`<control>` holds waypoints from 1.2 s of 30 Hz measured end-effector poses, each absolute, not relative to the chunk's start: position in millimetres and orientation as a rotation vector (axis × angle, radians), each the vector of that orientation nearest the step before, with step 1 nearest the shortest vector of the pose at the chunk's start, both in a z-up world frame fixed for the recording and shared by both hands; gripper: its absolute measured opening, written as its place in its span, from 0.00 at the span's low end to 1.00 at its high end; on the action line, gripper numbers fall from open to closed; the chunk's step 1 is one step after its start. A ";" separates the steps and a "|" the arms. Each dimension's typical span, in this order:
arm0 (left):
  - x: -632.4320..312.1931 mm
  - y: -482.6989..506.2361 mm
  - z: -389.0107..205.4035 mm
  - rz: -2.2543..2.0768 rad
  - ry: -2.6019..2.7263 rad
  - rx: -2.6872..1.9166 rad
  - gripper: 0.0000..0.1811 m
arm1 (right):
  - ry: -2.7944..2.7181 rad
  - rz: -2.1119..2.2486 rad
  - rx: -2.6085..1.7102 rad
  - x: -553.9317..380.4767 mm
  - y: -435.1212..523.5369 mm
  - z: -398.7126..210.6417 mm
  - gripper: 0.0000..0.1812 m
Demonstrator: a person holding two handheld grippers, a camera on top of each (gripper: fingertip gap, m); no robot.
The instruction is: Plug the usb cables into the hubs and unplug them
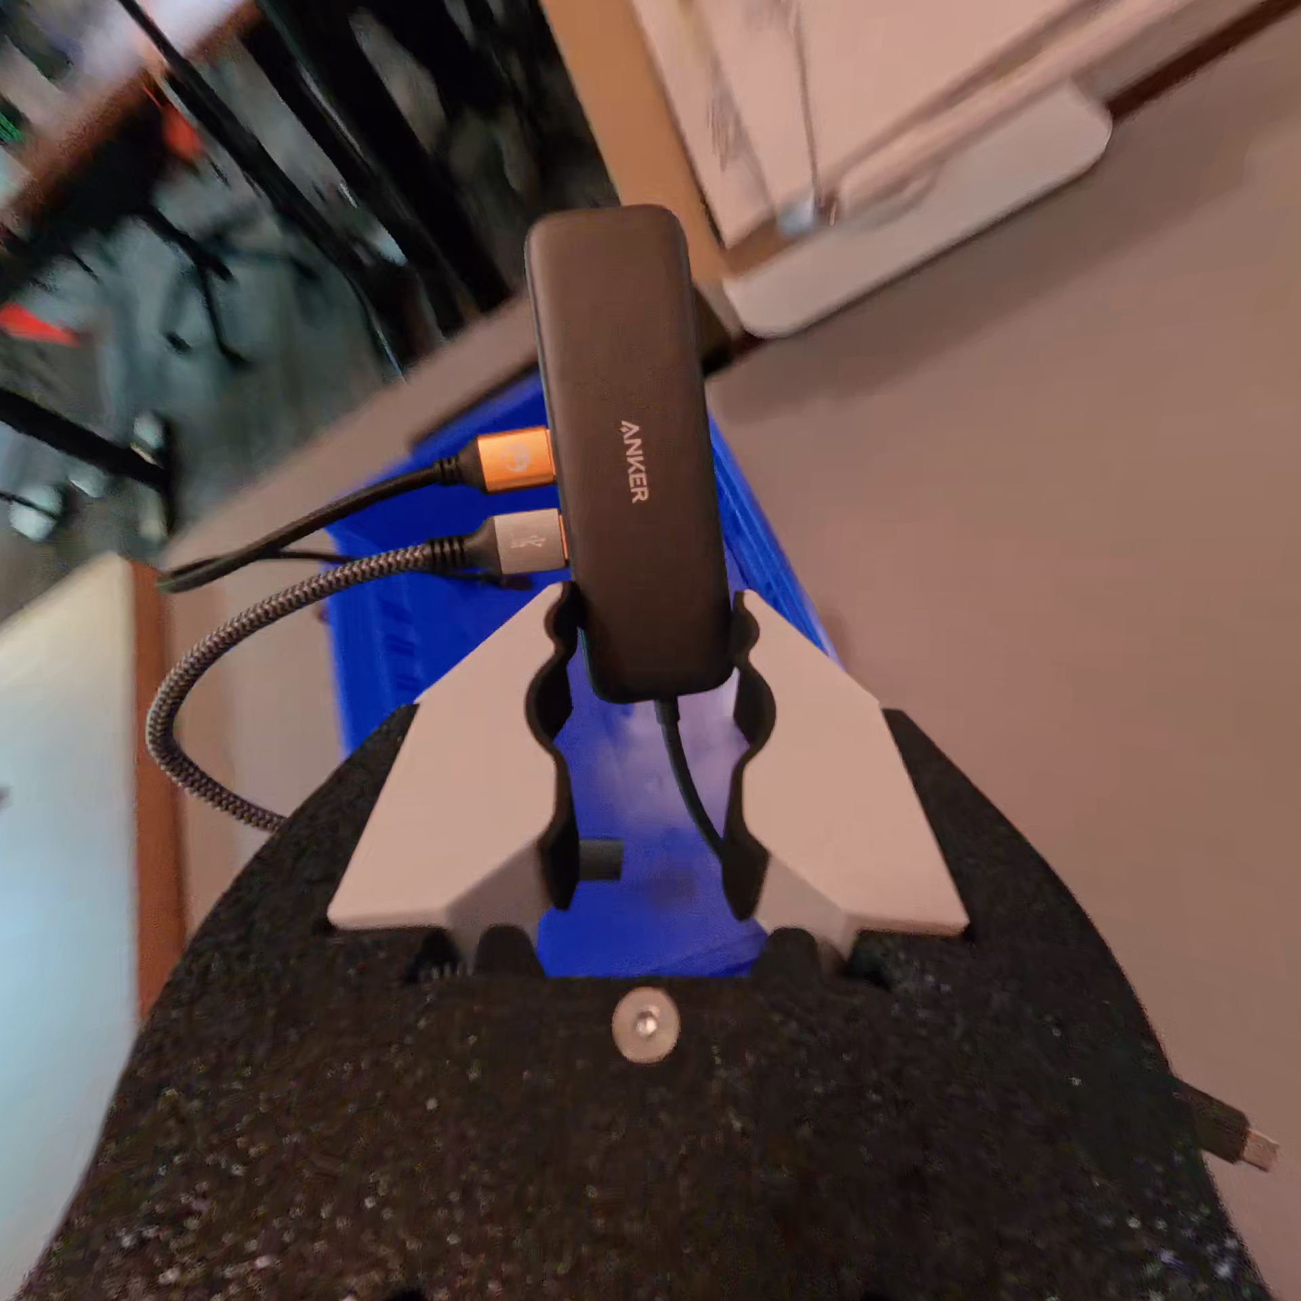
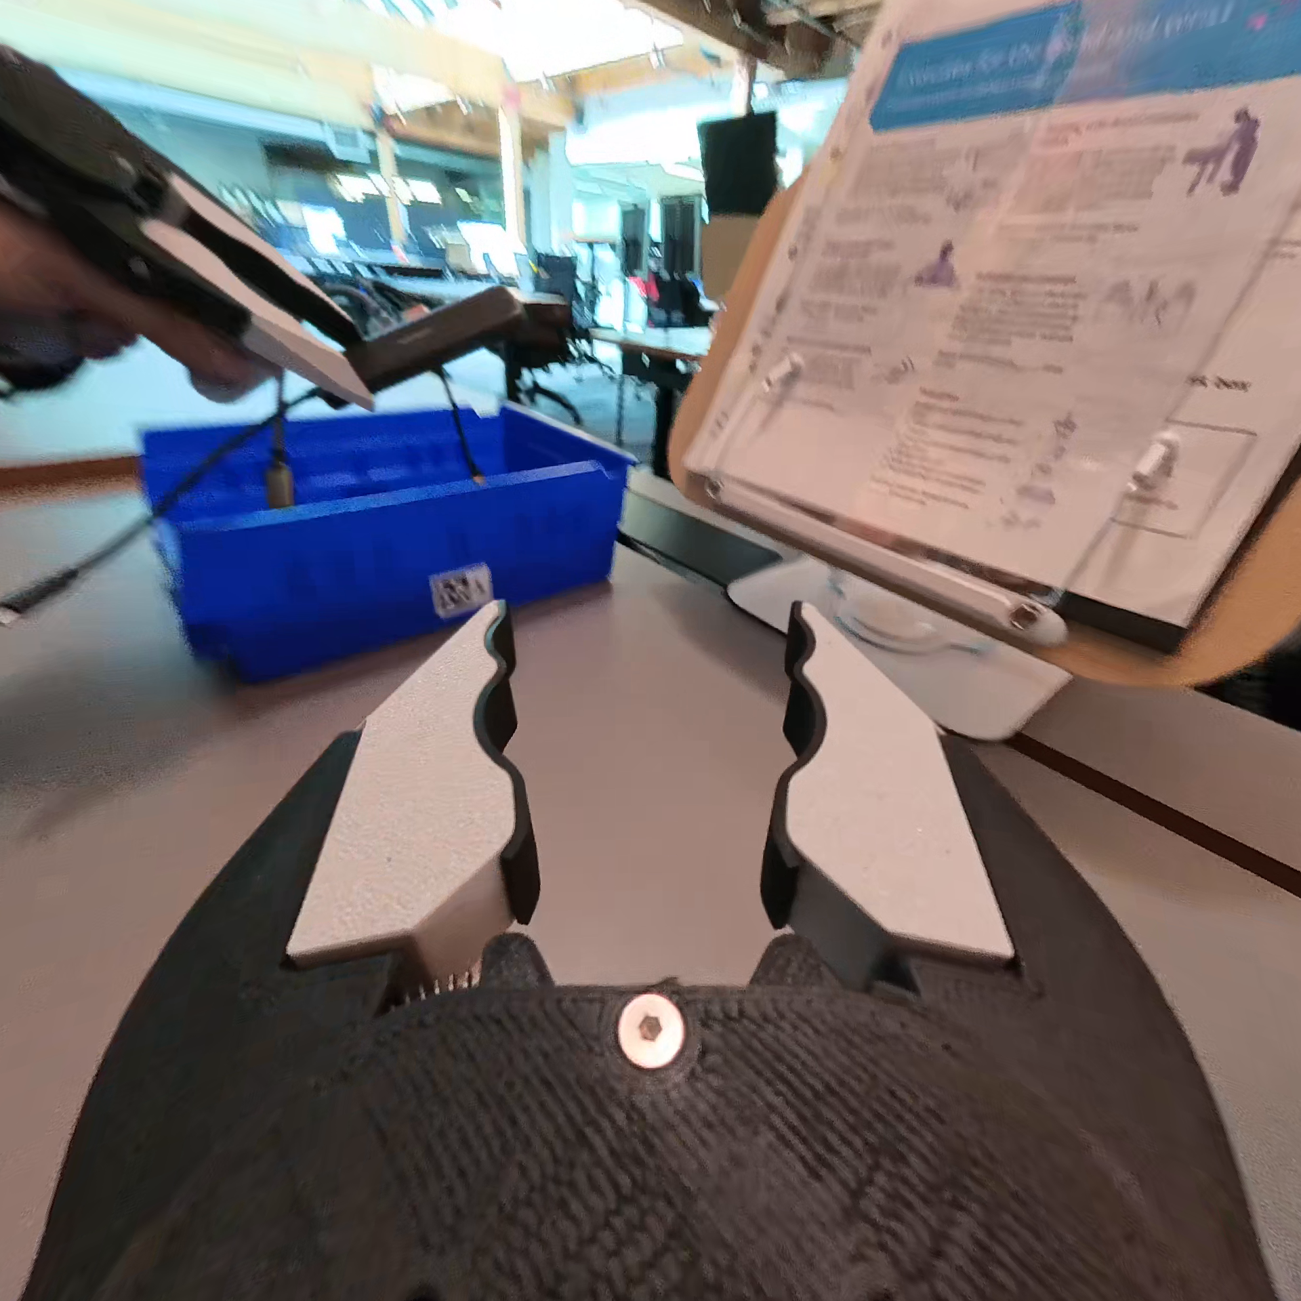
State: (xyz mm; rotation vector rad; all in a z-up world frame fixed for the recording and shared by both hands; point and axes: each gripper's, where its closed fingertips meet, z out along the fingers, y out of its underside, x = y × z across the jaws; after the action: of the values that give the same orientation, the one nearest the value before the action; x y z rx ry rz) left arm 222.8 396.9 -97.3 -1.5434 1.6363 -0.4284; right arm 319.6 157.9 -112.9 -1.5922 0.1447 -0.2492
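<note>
My left gripper (image 1: 651, 619) is shut on the lower end of a black USB hub (image 1: 623, 436) and holds it in the air over a blue bin (image 1: 394, 633). An orange USB plug (image 1: 514, 457) and a grey USB plug (image 1: 524, 542) sit in the hub's left side, their cables (image 1: 211, 662) hanging down to the left. The hub's own cable (image 1: 686, 767) runs down between the fingers. In the right wrist view the left gripper (image 2: 281, 317) holds the hub (image 2: 440, 331) above the bin (image 2: 380, 556). My right gripper (image 2: 648, 619) is open and empty over the table.
A tilted board with a printed sheet (image 2: 1000, 338) on a white stand (image 2: 936, 676) is at the right, close to the right gripper. A loose plug end (image 1: 1246, 1147) shows at the lower right of the left wrist view. The grey table (image 2: 633, 774) stretches ahead.
</note>
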 end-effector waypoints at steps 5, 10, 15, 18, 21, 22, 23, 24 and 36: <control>226.9 331.3 -4.4 -0.627 1.529 -1.100 0.23 | 0.099 0.024 -1.441 280.3 187.3 -45.7 0.44; 239.8 233.6 30.7 -0.822 1.585 -0.726 0.23 | 0.061 0.177 -1.304 250.3 194.0 29.9 0.41; 258.0 177.9 15.7 -0.784 1.695 -0.522 0.23 | 0.048 0.197 -1.333 258.8 187.3 29.4 0.27; 267.4 167.5 9.3 -0.794 1.701 -0.502 0.24 | -0.043 0.228 -1.322 255.8 175.0 29.0 0.08; 263.2 154.9 16.4 -1.101 1.682 -0.582 0.20 | -0.150 0.223 -1.327 257.7 161.4 27.0 0.06; 260.8 153.3 22.6 -1.252 1.659 -0.642 0.21 | -0.148 0.254 -1.296 259.2 156.3 31.0 0.06; 257.1 150.1 26.3 -1.399 1.659 -0.678 0.21 | -0.128 0.297 -1.246 261.2 151.5 37.2 0.06; 253.2 146.2 27.1 -1.521 1.678 -0.692 0.21 | -0.126 0.351 -1.187 261.0 146.3 43.4 0.06; 257.7 151.7 16.6 -1.595 1.719 -0.692 0.06 | -0.081 0.609 -1.030 261.3 147.4 45.1 0.09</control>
State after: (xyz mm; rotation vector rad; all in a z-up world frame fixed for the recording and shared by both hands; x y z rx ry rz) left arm 257.7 151.7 16.6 -0.6922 1.7191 -1.5952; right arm 261.3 147.4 45.1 -1.0301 -0.0810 0.6095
